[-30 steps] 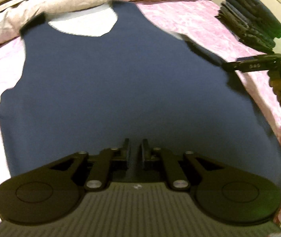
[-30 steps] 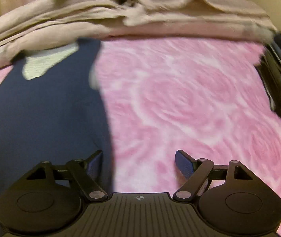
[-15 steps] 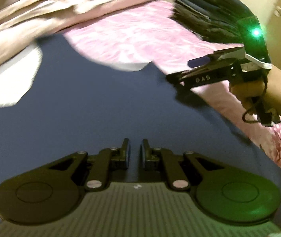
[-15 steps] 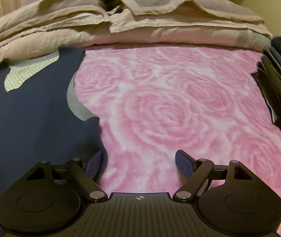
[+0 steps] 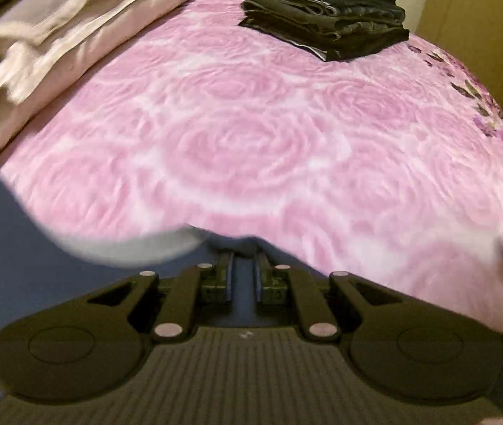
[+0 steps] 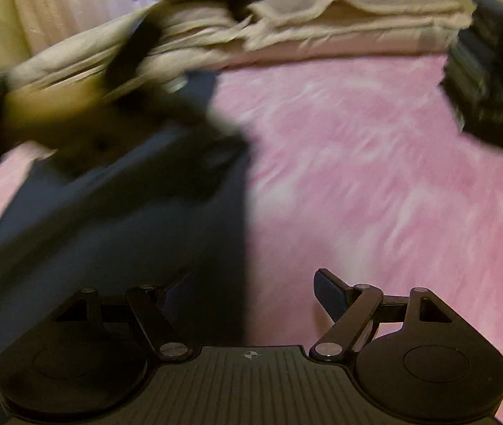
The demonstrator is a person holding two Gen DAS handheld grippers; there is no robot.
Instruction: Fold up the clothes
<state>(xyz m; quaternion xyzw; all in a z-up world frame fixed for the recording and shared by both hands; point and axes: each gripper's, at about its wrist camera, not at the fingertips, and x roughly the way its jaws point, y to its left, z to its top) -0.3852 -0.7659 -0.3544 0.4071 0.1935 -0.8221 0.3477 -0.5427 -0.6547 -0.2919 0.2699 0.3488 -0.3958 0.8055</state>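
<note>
While a stack of folded dark clothes [image 5: 325, 10] already sits at the bed's [image 5: 286, 141] far right, the navy vest [image 6: 116, 233] is mid-fold on the left: the left tool [image 5: 244, 276] pinches its edge, the right tool [image 6: 251, 290] gapes empty.

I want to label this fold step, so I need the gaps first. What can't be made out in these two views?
- Left gripper, left wrist view: shut on the navy garment, but the pinched edge is smeared by motion blur.
- Right wrist view: the person's hand and whatever it holds are blurred beyond reading.
- Garment's full outline: cut off by both frames' edges.
- Folded dark stack: items too alike to count.
</note>
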